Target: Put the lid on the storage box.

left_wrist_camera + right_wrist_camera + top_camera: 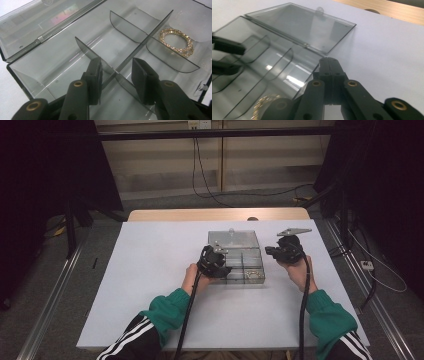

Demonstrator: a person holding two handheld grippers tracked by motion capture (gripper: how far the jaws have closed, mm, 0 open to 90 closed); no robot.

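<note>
**Open smoked-plastic divider box, both claws at its edges**

High view: white matte surface (150,270) at frame centre, a bare wooden strip along its far edge. A clear grey-tinted plastic organiser box (239,261) sits centre-right, its flat lid (233,238) folded back toward the upper part of the frame. The person's green sleeves with white-striped black cuffs enter from the bottom.

Left claw (117,75): jaws apart, straddling the spot where the thin translucent dividers cross inside the box, lower centre of the left gripper view. The jaws are not visibly clamped on the divider. In the high view it sits at the box's left edge (216,262).

Right claw (329,65): the black jaws are pressed flat together with nothing between them, at the box's near wall, lower centre of the right gripper view. In the high view it sits just right of the box (280,251), with a grey three-cornered plate on top.

The dividers are curved-cornered, glossy and smoke-coloured. A gold beaded bracelet (177,41), coiled into a ring, lies in the compartment at the upper right of the left gripper view; its edge shows blurred at the lower left of the right gripper view (263,105). The lid is rectangular, with a small round tab on its far edge.
</note>
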